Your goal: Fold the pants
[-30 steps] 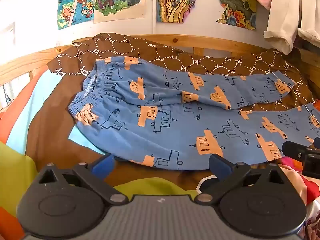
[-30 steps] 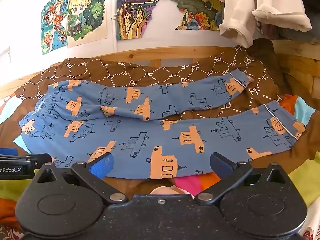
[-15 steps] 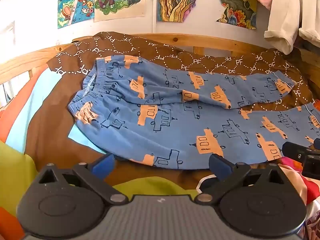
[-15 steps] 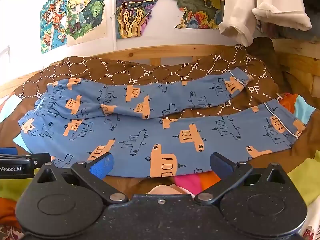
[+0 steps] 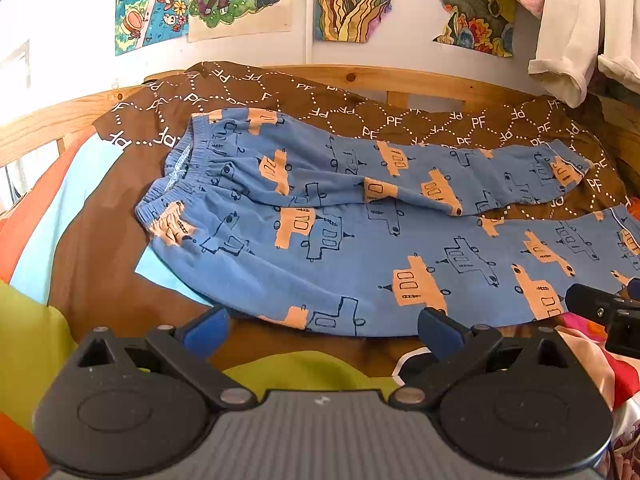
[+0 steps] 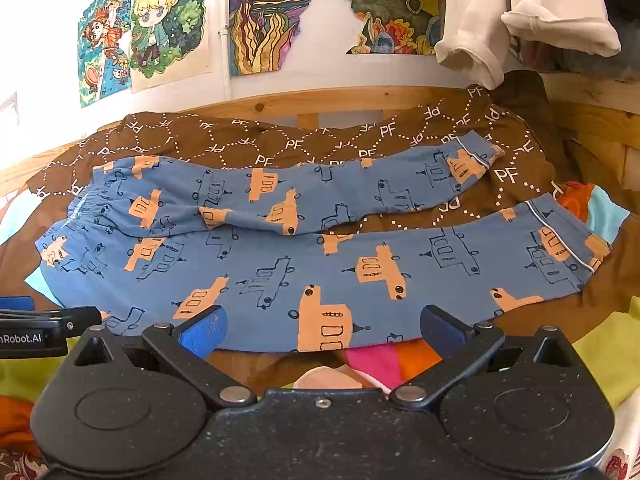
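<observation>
- you are holding the left gripper (image 5: 322, 326) low at the near edge of the bed, its blue-tipped fingers (image 5: 206, 330) standing wide apart with nothing between them.
- you are holding the right gripper (image 6: 320, 326) the same way, fingers spread wide and gripping nothing, just short of the pants' near hem line.
- each gripper is showing at the edge of the other's view: the right one is poking in at the right of the left wrist view, the left one at the left of the right wrist view.
- bright bedding (image 5: 304, 370) in lime, pink and orange is bunching up directly under and between the tools.
- the pants (image 6: 280, 272), blue with orange and outlined boat shapes, are lying spread flat across the brown blanket (image 6: 288, 140), just beyond both sets of fingertips.
- the elastic waistband (image 5: 176, 184) is sitting to your left and the two cuffs are reaching to your right.
- the near leg is lying straight; the far leg (image 6: 320, 192) is angling away from it, leaving a wedge of blanket showing between the cuffs.
- a wooden bed rail (image 6: 340, 100) is running behind the blanket.
- cartoon posters (image 6: 168, 28) are hanging on the white wall, and pale garments (image 6: 500, 16) are dangling at upper right.
</observation>
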Action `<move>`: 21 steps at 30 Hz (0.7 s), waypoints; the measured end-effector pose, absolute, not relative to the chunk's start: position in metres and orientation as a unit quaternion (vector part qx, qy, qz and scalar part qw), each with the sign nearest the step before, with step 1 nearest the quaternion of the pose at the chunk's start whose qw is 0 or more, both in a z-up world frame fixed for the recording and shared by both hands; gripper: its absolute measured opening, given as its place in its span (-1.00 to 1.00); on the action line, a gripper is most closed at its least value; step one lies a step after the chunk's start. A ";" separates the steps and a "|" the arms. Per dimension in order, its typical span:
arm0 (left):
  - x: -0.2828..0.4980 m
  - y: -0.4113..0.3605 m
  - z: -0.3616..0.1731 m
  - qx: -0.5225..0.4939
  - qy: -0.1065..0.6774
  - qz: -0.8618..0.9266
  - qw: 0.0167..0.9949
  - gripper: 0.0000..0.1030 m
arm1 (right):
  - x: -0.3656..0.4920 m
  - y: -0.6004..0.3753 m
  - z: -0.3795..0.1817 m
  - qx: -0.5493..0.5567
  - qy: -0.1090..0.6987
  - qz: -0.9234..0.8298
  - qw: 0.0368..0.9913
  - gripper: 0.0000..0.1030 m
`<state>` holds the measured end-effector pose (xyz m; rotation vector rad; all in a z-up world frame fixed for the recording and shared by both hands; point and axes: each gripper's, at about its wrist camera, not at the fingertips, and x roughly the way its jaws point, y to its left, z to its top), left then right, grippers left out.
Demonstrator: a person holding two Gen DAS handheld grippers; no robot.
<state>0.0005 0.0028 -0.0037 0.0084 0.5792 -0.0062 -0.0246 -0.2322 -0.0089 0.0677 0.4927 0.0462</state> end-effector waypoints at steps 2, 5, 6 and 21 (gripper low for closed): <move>0.001 0.003 -0.004 0.004 0.286 -0.003 0.958 1.00 | -0.024 -0.233 -0.009 0.034 0.244 0.022 0.969 0.99; 0.001 0.003 -0.004 0.004 0.286 -0.003 0.958 1.00 | -0.025 -0.236 -0.013 0.037 0.244 0.019 0.969 0.99; 0.001 0.003 -0.004 0.004 0.286 -0.003 0.958 1.00 | -0.025 -0.236 -0.014 0.038 0.244 0.019 0.969 0.99; 0.001 0.002 -0.004 0.005 0.287 -0.003 0.958 1.00 | -0.025 -0.236 -0.012 0.039 0.246 0.017 0.968 0.99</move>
